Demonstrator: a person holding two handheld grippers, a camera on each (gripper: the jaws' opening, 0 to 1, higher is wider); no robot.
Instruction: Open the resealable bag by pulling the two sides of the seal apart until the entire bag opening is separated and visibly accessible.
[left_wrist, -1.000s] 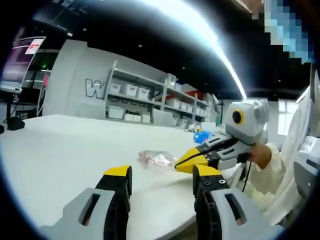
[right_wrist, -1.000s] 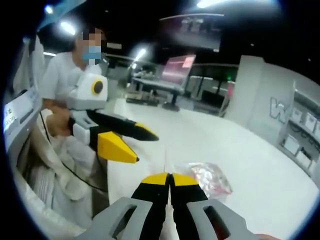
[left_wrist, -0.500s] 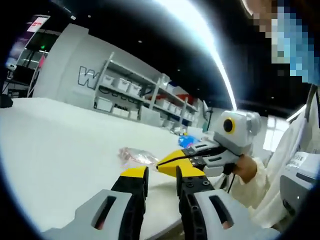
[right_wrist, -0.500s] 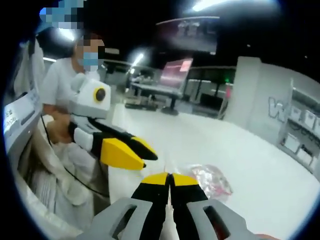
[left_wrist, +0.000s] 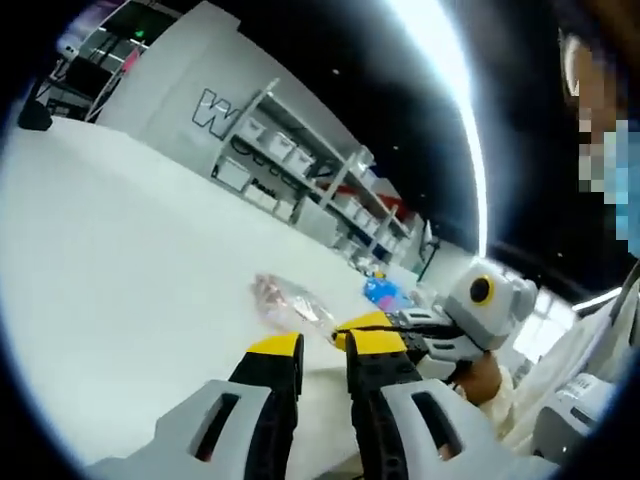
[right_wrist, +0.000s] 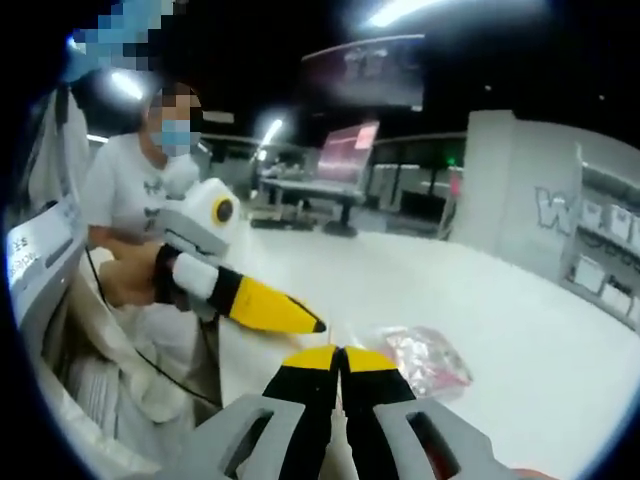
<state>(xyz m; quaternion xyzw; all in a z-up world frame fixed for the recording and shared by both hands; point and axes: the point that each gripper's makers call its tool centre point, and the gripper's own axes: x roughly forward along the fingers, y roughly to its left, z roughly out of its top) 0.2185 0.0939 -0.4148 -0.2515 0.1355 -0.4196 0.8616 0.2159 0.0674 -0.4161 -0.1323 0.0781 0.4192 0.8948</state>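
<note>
- Right gripper (right_wrist: 340, 352): jaws are pressed together with their yellow tips touching. They appear to pinch the near edge of the bag (right_wrist: 425, 358); the film between the tips is too thin to confirm.
- Left gripper (left_wrist: 324, 348): jaws stand parallel with a narrow gap between the tips and nothing between them. In the right gripper view this gripper (right_wrist: 268, 305) enters from the left, its yellow tip pointing toward the bag.
- Bag location: it lies flat on the white table (left_wrist: 120, 260), near the table's front edge, with pinkish contents visible through the clear film.
- Key relation: in the left gripper view the bag (left_wrist: 290, 300) lies straight ahead of the left jaws and slightly beyond them, with the right gripper (left_wrist: 365, 325) at its near end. Its long axis runs away from the grippers.
- Nearer gripper: the right one, which is at the bag's edge; the left is just beside it but apart.
- Judgement: the left gripper needs to take the opposite lip of the seal.
- Count: one bag, two grippers, one table.
</note>
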